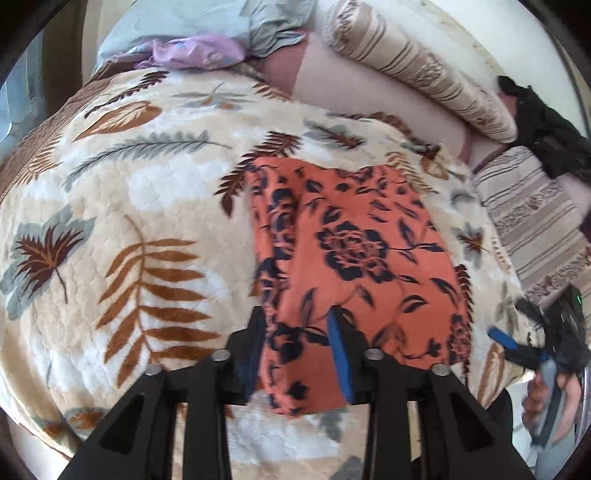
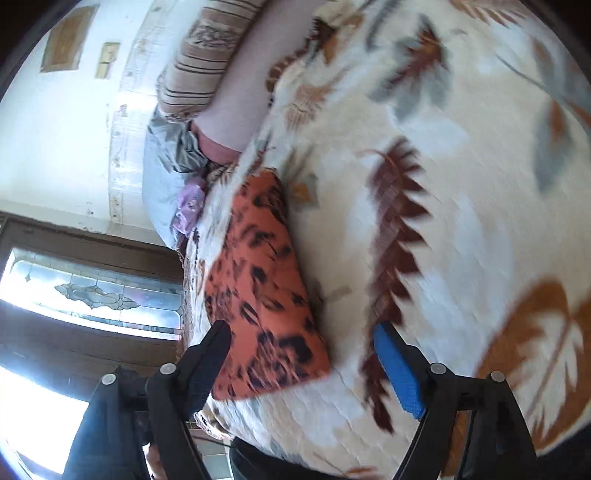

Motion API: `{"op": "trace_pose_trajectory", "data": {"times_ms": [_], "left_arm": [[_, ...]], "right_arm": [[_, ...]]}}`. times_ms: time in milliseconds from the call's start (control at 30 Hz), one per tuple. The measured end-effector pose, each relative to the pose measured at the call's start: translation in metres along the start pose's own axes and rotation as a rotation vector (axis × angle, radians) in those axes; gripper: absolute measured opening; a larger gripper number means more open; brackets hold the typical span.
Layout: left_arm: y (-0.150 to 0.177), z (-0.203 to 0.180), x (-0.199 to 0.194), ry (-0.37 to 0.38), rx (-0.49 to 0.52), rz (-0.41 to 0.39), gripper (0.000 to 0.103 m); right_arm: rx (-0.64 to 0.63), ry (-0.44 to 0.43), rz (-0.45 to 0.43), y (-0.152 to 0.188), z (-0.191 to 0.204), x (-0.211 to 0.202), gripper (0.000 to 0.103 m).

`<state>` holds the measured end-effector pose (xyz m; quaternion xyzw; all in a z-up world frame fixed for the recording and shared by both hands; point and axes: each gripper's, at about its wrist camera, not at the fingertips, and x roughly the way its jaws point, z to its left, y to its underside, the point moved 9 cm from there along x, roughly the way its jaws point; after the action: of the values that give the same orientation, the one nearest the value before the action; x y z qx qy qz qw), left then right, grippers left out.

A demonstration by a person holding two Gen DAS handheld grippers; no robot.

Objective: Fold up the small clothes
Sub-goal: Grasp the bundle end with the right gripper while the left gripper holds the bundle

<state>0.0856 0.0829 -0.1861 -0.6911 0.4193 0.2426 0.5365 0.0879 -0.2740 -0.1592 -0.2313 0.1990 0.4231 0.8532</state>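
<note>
Left gripper (image 1: 297,332) nearest: jaws apart, straddling near hem of orange flowered garment (image 1: 354,251), likely lining up pinch for next fold. Right gripper (image 2: 301,363) tilted sideways at garment's corner, jaws wide, holding nothing. Garment lies flat on leaf-print blanket (image 1: 129,184) covering bed, part-folded lengthwise. Beyond: striped cushions (image 1: 417,62), crumpled grey cloth (image 1: 207,22).

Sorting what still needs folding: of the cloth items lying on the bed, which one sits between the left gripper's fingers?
The orange floral garment, spread on the leaf-print blanket. The lilac cloth and the black garment lie far off at the bed's edges.
</note>
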Motion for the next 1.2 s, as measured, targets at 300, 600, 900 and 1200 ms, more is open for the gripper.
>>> {"op": "trace_pose_trajectory", "data": {"times_ms": [300, 600, 900, 1200], "left_arm": [[0.036, 0.005, 0.045, -0.089, 0.019, 0.09, 0.055], [-0.031, -0.041, 0.013, -0.055, 0.092, -0.048, 0.055], [-0.008, -0.027, 0.067, -0.12, 0.074, 0.059, 0.057], [-0.006, -0.024, 0.067, -0.091, 0.067, 0.046, 0.058]], "right_arm": [[-0.15, 0.058, 0.27, -0.004, 0.019, 0.117, 0.035], [-0.197, 0.055, 0.211, -0.006, 0.042, 0.102, 0.061], [-0.171, 0.041, 0.265, -0.046, 0.047, 0.145, 0.033], [-0.183, 0.046, 0.191, -0.056, 0.052, 0.135, 0.039]]}}
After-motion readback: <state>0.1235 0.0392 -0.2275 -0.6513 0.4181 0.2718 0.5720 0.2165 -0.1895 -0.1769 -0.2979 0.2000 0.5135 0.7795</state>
